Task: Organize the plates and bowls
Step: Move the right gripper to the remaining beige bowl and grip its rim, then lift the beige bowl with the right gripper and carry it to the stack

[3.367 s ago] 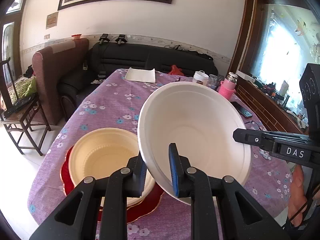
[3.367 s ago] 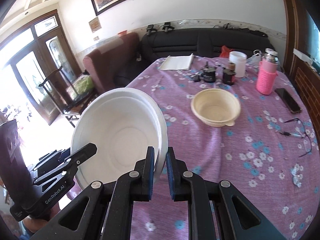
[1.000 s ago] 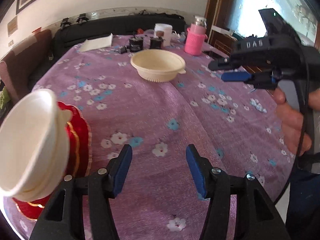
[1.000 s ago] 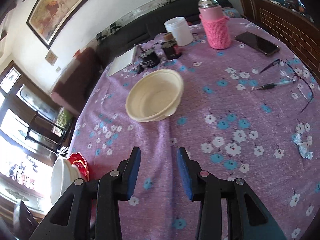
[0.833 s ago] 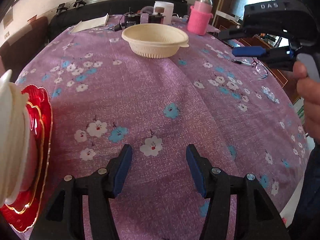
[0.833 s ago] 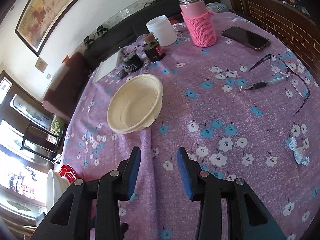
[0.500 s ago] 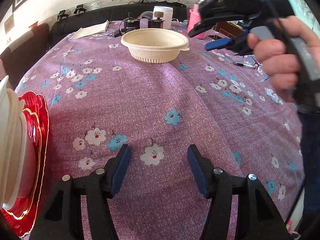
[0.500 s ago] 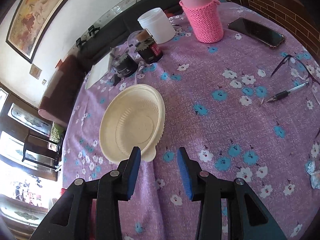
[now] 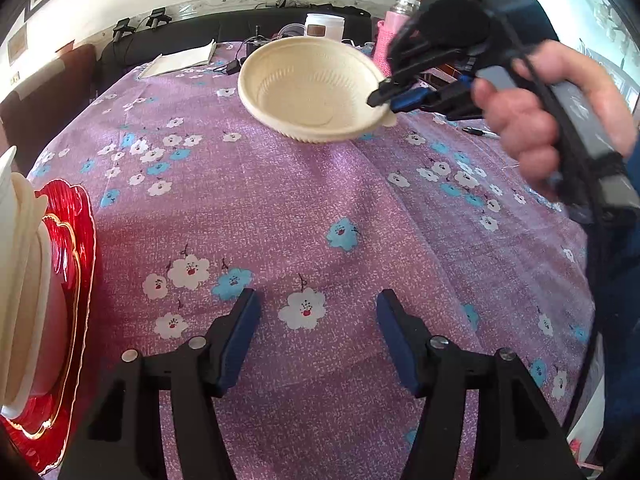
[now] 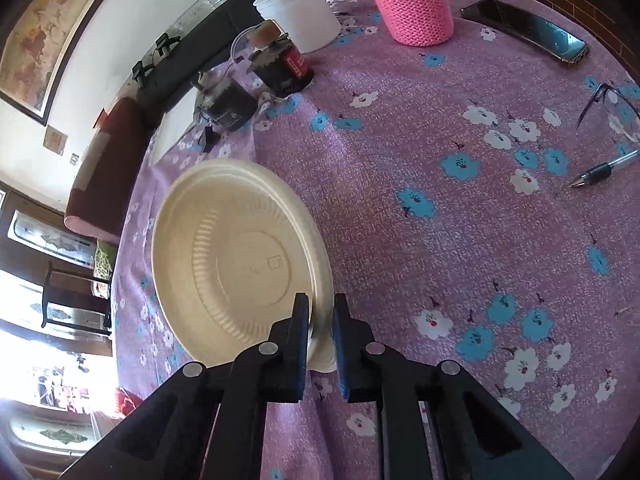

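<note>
The cream bowl point(image 10: 236, 256) is round and shallow, with fine ribs running up its inner wall, a flat bottom with a small stamped mark, and a little tab on the rim. It is tipped up toward the left wrist camera, its far side higher than the near side, above the purple flowered table point(image 9: 320, 208) toward the far middle; whether its low side touches the cloth cannot be told. The right gripper point(image 10: 320, 320) has its blue-padded fingers pinched on the bowl's rim at the tab, one inside and one outside. From the left wrist view the same bowl point(image 9: 312, 88) is empty, with the right gripper point(image 9: 394, 98) clamped at its right edge and the person's hand point(image 9: 536, 120) wrapped round the handle.

The left gripper point(image 9: 318, 324) hangs over the near part of the table with its fingers spread wide and nothing between them.

At the left edge of the table lies a red plate point(image 9: 68, 280) with a gold scalloped line, and on it sits a stack of bowls point(image 9: 20, 280), cream and white, nested one inside the other.

Toward the far edge stand a white tub point(image 10: 298, 12), a pink knitted bottle sleeve point(image 10: 408, 0) and two dark jars point(image 10: 256, 80). Near the right edge lie a phone point(image 10: 528, 32), a pen point(image 10: 600, 168) and glasses point(image 10: 612, 108).
</note>
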A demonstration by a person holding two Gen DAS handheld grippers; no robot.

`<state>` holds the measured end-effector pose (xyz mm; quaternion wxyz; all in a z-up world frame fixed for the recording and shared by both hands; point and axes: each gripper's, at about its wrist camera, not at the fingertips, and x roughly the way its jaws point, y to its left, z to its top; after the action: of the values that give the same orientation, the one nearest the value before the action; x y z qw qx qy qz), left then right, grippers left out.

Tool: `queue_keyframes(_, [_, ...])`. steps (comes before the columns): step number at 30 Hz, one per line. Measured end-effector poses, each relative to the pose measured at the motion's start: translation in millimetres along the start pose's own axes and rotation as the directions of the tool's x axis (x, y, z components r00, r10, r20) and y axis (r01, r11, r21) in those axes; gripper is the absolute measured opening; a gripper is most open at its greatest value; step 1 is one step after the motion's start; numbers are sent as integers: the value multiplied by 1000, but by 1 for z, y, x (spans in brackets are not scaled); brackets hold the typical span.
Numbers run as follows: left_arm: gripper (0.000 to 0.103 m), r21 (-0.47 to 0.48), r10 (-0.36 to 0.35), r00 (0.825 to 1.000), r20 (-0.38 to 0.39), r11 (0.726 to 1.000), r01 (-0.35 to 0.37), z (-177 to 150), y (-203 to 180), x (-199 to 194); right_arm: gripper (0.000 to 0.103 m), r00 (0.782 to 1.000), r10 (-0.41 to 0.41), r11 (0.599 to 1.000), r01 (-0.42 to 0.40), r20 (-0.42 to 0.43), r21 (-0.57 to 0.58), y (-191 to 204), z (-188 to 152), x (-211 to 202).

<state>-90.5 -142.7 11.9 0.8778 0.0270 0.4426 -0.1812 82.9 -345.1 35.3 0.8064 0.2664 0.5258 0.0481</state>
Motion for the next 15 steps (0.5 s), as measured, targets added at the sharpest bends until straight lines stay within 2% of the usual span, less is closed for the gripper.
queue_keyframes(6, [61, 2, 4, 1000, 0, 1000, -4, -1, -1, 0, 11, 998, -3, 991, -5, -64, -133, -14, -28, -42])
queue_keyframes(12, [61, 1, 9, 1000, 0, 1000, -9, -1, -1, 1, 11, 992, -2, 973, -28, -128, -230, -34, -70, -92])
queue_keyframes(14, [61, 3, 14, 1000, -1, 1000, -14, -1, -3, 2, 11, 993, -26, 970, -3, -119, -244, -41, -77, -101])
queue_keyframes(15, [61, 4, 17, 1000, -2, 1000, -17, -1, -3, 2, 11, 995, -63, 966, 40, -82, -256, -46, -78, -107])
